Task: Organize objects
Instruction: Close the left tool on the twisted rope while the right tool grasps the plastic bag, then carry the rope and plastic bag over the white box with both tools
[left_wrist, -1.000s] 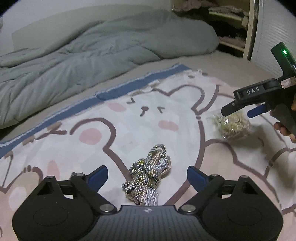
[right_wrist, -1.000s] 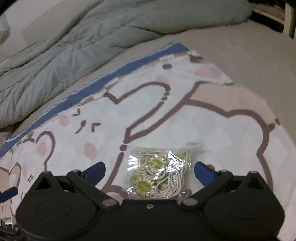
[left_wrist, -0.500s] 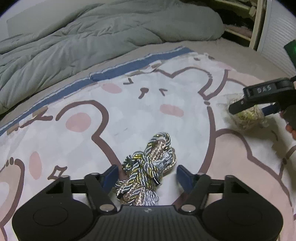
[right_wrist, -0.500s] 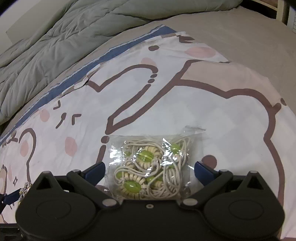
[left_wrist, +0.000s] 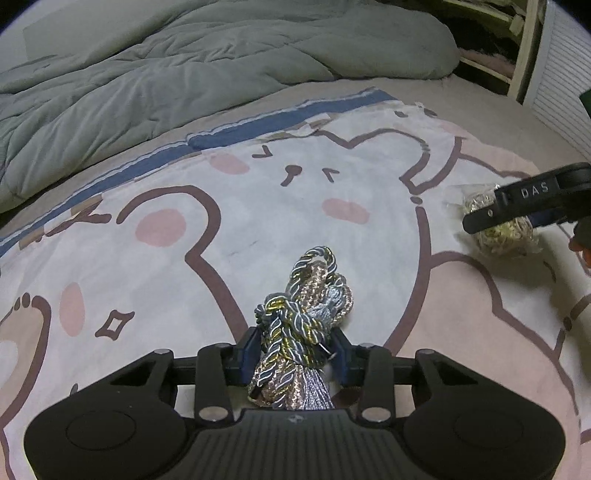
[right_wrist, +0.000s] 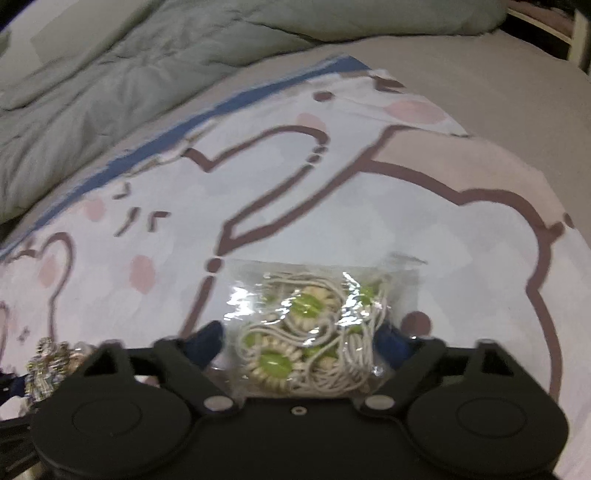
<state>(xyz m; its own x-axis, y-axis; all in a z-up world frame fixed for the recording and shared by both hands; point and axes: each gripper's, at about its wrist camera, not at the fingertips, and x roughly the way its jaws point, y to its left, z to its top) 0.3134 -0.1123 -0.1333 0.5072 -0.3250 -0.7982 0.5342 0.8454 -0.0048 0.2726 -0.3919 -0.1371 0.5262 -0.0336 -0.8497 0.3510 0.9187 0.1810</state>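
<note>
A bundle of twisted grey, gold and pink cord (left_wrist: 303, 325) lies on the bear-print sheet (left_wrist: 258, 221). My left gripper (left_wrist: 299, 350) is shut on the cord bundle, blue pads pressing both its sides. A clear plastic bag of cream cord with green beads (right_wrist: 314, 328) lies further right; it also shows in the left wrist view (left_wrist: 506, 232). My right gripper (right_wrist: 299, 339) straddles the bag, its blue fingertips (right_wrist: 207, 341) touching or nearly touching the bag's sides. The cord bundle shows blurred at the right wrist view's lower left (right_wrist: 48, 362).
A rumpled grey-green duvet (left_wrist: 184, 74) fills the back of the bed. Plain beige sheet (right_wrist: 480, 92) lies beyond the print sheet. A white slatted frame (left_wrist: 561, 74) stands at the far right.
My left gripper moved forward and closed on the cord bundle. My right gripper moved forward over the bag and its fingers narrowed around it.
</note>
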